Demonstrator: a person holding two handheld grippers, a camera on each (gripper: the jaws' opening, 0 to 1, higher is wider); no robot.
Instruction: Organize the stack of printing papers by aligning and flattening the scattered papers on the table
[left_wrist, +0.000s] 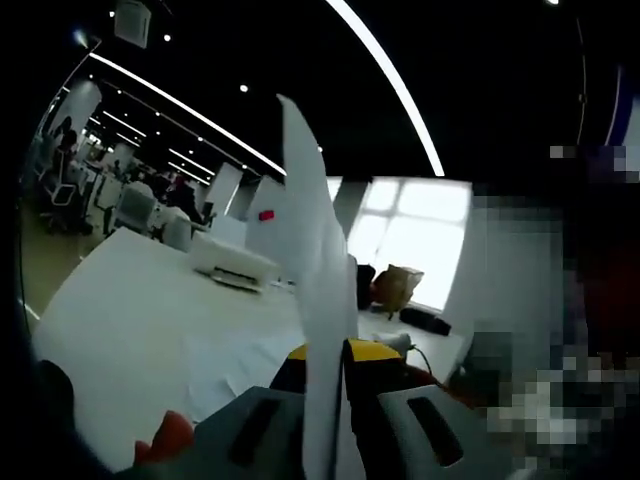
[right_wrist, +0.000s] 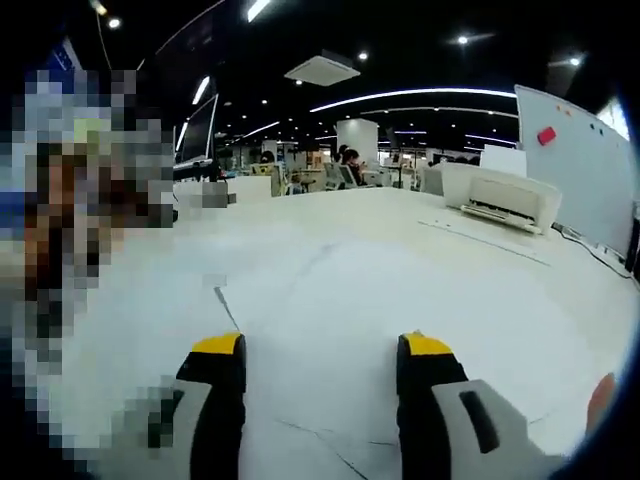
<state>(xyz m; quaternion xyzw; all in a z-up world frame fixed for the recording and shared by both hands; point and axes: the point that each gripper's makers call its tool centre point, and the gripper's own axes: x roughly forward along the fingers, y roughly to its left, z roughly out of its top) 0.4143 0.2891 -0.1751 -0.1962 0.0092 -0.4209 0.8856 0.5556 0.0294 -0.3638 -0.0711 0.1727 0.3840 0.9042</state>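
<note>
Left claw (left_wrist: 325, 385) clamped on upright white paper sheet (left_wrist: 315, 300), raised above white worktop (left_wrist: 130, 310). Right claw (right_wrist: 325, 375) spread apart, held low over flat white papers (right_wrist: 330, 300).

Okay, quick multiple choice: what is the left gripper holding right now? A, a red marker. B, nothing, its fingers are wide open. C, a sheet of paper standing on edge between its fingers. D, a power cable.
C: in the left gripper view, the left gripper is shut on a white sheet of paper that rises edge-on from between its yellow-tipped fingers.
</note>
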